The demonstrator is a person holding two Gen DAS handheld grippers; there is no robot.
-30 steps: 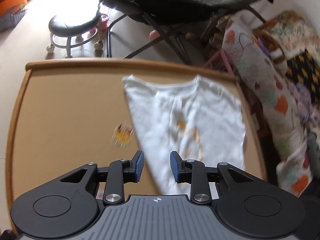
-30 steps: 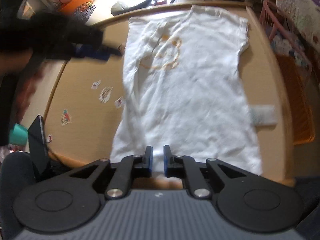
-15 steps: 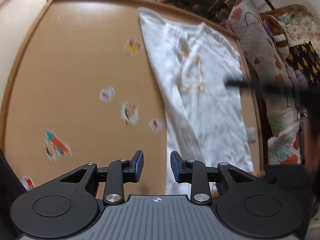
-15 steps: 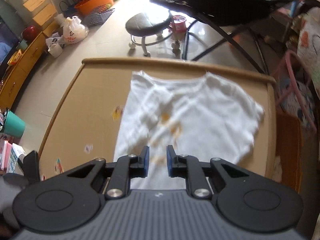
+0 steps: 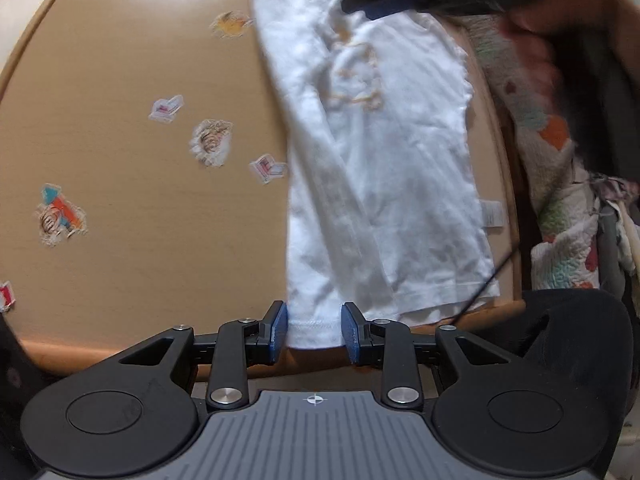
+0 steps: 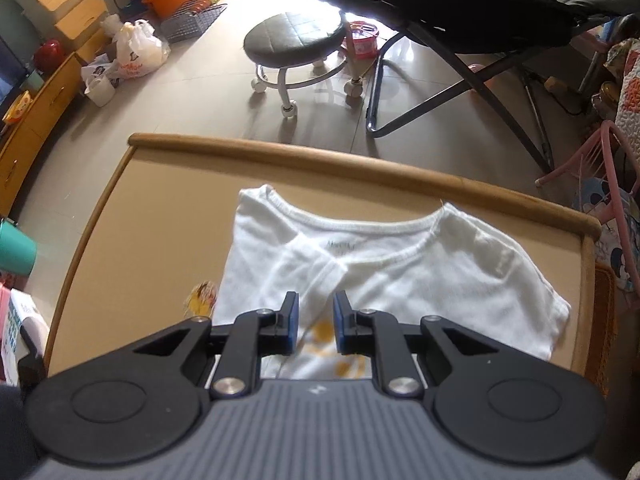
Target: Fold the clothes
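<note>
- A white T-shirt point(image 5: 384, 152) was laid flat on the right half of the wooden bench point(image 5: 132, 240), with its collar point(image 6: 360, 236) toward the far rim and its hem at the near edge.
- One long side of the shirt was seen folded inward over the body.
- The left claw point(image 5: 314, 332) was held at the hem's near left corner; its blue pads were parted, with the hem lying between them but not pinched.
- The right claw point(image 6: 316, 322) was held above the chest print, just below the collar, its jaws narrowly apart and nothing gripped.
- Worn stickers point(image 5: 210, 142) were scattered over the bare left part of the bench.
- A round stool point(image 6: 294, 40) and a folding chair point(image 6: 460, 16) were seen on the floor beyond the bench.
</note>
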